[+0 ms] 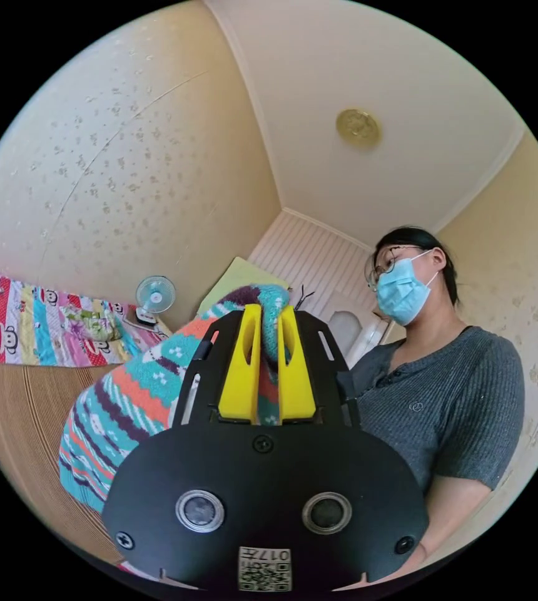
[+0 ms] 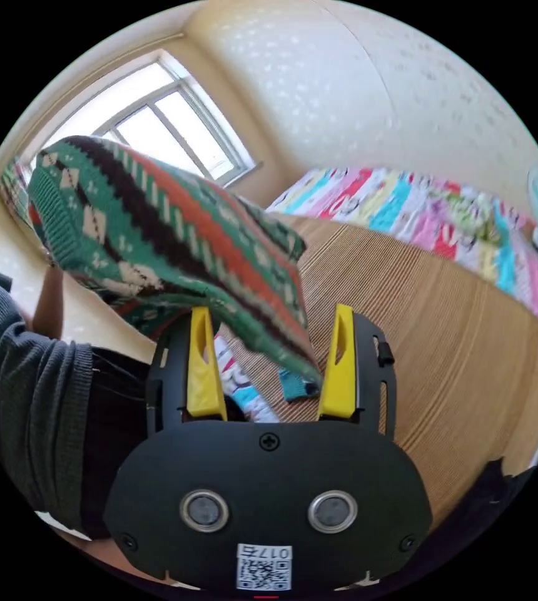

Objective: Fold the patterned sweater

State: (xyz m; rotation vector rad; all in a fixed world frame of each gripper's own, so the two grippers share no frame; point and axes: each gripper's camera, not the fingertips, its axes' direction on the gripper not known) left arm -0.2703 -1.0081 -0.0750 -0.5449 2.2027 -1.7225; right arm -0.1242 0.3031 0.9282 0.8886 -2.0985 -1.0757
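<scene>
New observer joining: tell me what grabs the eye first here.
The patterned sweater, striped green, orange and dark, hangs lifted over the ribbed tan surface. The left gripper is shut on its fabric; the right gripper sits open beneath it. A bright patchwork cover lines the wall.

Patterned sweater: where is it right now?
Lifted off the mat: the patterned sweater is pinched in the left tool, and in the right gripper view it hangs over the open right tool.
</scene>
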